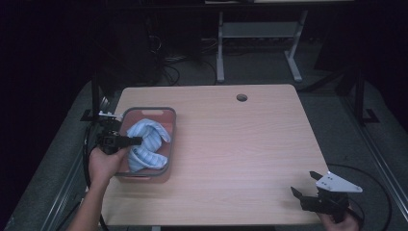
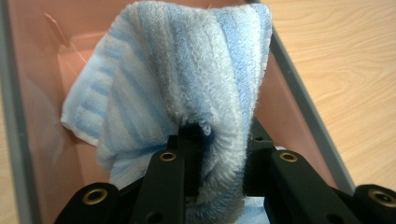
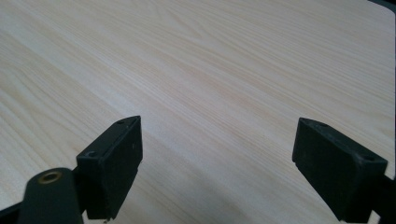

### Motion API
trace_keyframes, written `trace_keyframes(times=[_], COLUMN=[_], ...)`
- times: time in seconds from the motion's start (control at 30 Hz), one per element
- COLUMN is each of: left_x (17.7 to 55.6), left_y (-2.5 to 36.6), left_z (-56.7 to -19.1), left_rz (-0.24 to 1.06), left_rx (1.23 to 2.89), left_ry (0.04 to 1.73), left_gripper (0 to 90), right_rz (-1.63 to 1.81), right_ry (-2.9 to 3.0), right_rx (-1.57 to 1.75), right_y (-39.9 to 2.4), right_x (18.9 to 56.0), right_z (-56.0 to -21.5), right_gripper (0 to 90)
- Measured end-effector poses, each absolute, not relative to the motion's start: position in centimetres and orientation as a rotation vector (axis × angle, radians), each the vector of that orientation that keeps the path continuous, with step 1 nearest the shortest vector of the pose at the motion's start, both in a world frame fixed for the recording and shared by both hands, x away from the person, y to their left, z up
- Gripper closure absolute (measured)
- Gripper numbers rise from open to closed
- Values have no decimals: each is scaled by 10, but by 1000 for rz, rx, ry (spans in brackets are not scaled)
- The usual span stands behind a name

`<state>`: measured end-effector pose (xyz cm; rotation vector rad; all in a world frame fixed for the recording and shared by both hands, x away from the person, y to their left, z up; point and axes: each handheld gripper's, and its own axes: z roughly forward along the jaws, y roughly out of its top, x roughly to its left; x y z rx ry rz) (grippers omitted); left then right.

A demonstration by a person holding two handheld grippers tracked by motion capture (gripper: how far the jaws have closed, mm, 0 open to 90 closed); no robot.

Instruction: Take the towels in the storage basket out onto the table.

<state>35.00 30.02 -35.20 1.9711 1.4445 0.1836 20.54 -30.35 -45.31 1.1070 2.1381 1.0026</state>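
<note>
Bin (image 1: 169, 126), pinkish with a grey rim, sits at the table's (image 1: 240, 144) left edge with 1 blue striped towel (image 1: 146, 142) bunched inside, lying roughly front to back. Left gripper (image 2: 219, 144) has its 2 jaws clamped on a towel fold. Right gripper (image 1: 304, 184) hangs wide open over bare wood, front right corner.
</note>
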Motion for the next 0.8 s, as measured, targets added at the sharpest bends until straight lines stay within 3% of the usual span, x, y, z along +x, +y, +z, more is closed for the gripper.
trace_keyframes(times=[0.8], left_x=[337], left_y=[309], left_z=[-299], left_rz=[233], left_rx=[1881], left_ry=[1407], left_gripper=[735], right_rz=[1005], right_ry=[2134], right_rx=[1104], right_y=[-302], right_x=[206], right_z=[-452], right_gripper=[155])
